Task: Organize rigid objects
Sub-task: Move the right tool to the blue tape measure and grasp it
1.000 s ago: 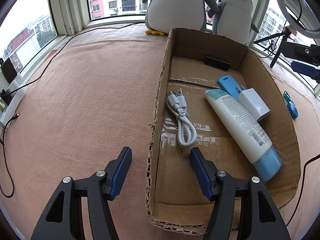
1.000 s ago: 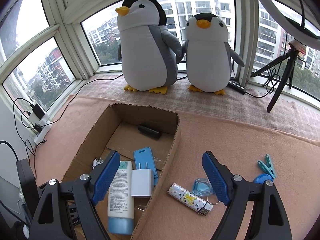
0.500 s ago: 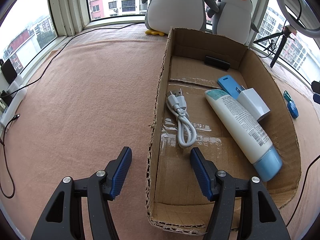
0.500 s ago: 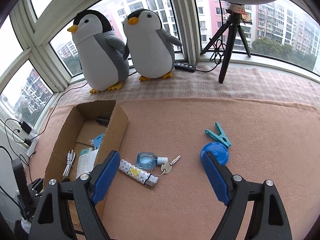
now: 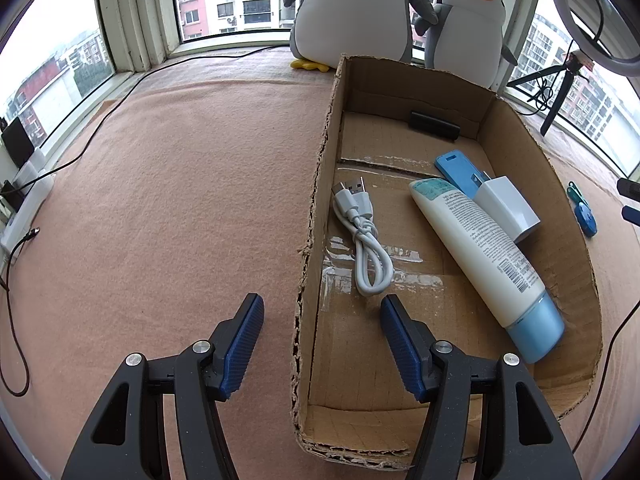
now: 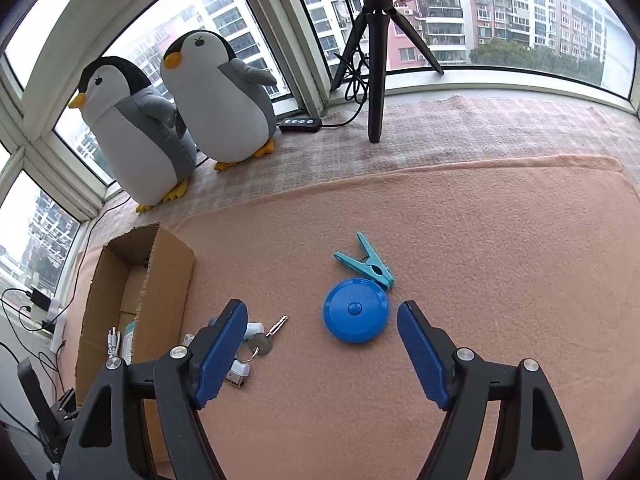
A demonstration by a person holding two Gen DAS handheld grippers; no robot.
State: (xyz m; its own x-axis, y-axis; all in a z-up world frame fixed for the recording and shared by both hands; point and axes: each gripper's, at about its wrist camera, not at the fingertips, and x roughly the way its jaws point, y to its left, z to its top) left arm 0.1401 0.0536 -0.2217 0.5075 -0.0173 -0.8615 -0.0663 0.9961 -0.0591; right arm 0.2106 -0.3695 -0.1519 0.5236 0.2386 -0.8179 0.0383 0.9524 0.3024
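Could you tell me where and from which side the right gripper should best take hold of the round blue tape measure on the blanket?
Probably across its rim, from above. The blue tape measure lies flat, so only its round edge offers opposing faces. The right gripper, jaws open, already frames it; keep clear of the teal clothespin at its far edge.

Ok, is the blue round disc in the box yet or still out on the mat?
Out. The blue round disc lies on the mat, right of the cardboard box, between the open right gripper fingers, untouched.
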